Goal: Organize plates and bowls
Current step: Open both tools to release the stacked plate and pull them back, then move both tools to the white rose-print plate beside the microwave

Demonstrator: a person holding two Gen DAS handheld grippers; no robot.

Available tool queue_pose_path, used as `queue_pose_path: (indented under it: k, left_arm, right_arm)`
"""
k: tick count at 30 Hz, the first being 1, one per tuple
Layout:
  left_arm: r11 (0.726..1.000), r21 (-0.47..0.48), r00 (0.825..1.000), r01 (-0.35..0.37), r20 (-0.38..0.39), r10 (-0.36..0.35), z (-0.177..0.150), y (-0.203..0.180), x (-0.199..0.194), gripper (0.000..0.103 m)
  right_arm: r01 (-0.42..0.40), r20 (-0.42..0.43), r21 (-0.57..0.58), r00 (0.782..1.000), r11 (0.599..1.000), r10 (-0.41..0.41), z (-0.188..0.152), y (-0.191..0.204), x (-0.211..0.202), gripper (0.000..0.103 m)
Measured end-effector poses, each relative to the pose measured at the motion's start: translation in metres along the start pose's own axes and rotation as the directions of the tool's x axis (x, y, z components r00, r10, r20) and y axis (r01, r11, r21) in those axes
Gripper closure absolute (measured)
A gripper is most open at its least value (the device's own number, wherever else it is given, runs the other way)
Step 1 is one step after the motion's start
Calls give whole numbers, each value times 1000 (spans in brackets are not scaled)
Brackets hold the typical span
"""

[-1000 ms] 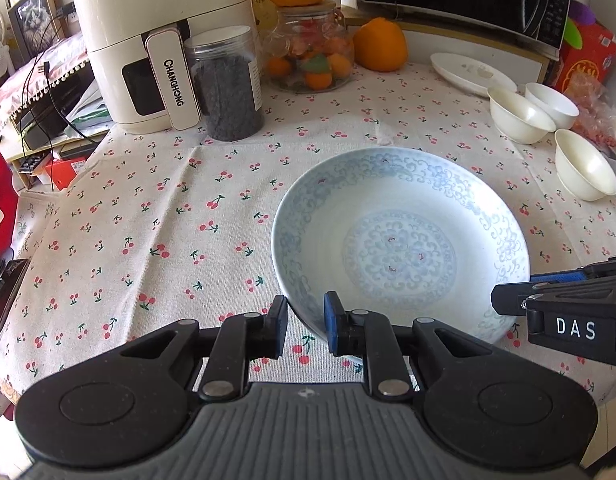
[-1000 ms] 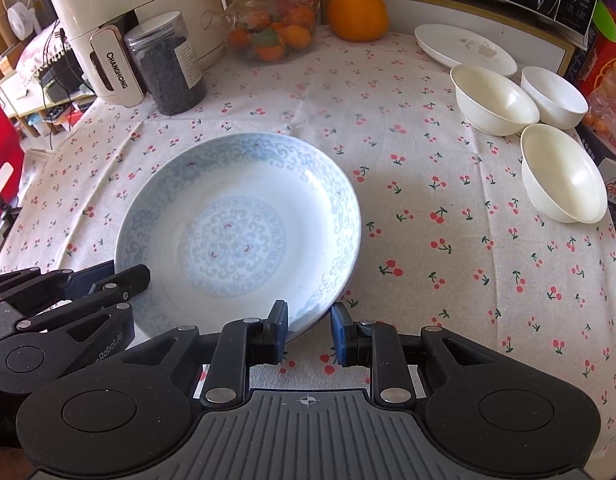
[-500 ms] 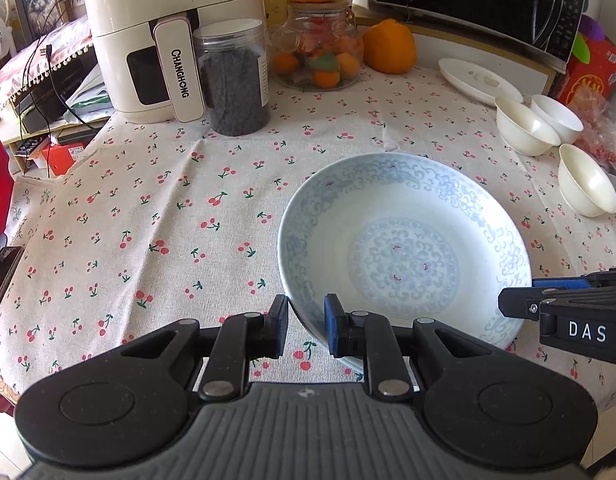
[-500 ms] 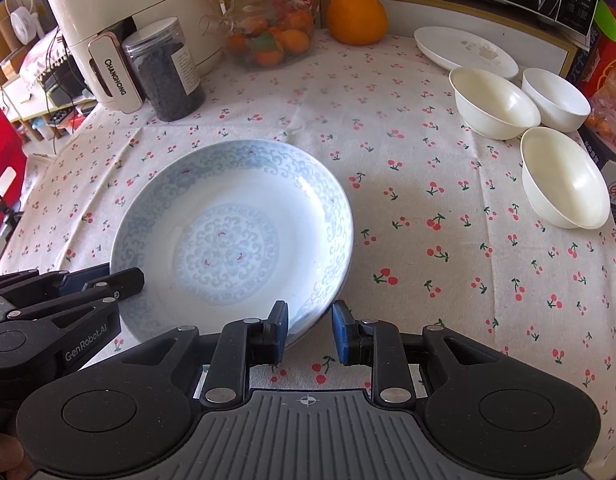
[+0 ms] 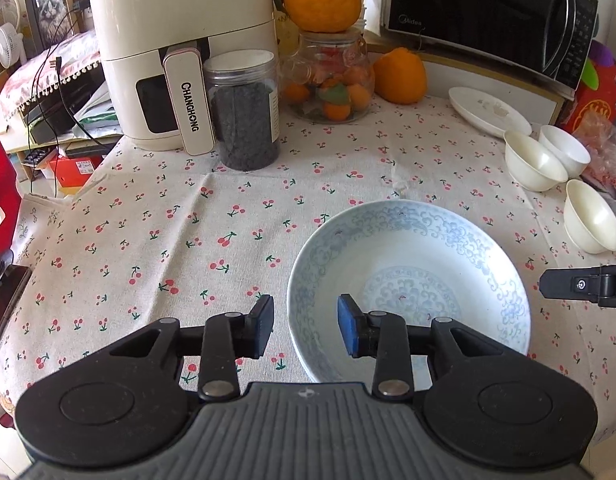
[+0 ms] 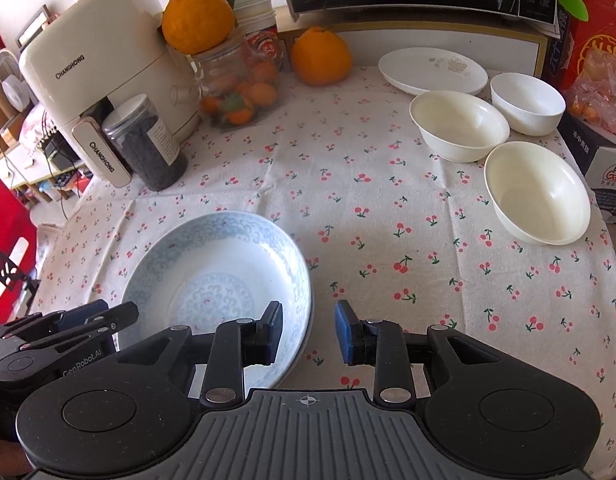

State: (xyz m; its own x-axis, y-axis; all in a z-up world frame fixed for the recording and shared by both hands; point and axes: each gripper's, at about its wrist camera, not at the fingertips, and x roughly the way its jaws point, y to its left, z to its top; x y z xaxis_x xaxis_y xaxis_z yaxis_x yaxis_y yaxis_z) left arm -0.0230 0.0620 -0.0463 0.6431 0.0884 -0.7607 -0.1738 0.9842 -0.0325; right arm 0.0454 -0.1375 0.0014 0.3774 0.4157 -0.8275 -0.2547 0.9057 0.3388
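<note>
The blue-patterned plate [image 5: 407, 292] is seen lying flat on the cherry-print tablecloth [image 5: 188, 240], directly ahead of both tongs. The left gripper [image 5: 306, 330] is spread, its pads straddling the near rim without pinching it; the right gripper [image 6: 309, 332] is likewise spread at the opposite edge. The plate is judged stiff, glazed, slippery and breakable, best taken at the rim. "CHANGHONG" is read on the air fryer [image 5: 180, 40] and "Midea" on the microwave [image 5: 487, 12], both far ahead.
</note>
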Motion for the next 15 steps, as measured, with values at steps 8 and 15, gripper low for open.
queue_pose_path:
  k: [8, 15]
  left_arm:
    - [988, -96, 993, 120, 25, -118, 30, -7, 0, 38]
    - [961, -172, 977, 214, 21, -214, 75, -28, 13, 30]
  right_arm:
    - [-38, 74, 128, 997, 991, 29, 29, -45, -19, 58]
    - [-116, 167, 312, 984, 943, 65, 71, -103, -25, 47]
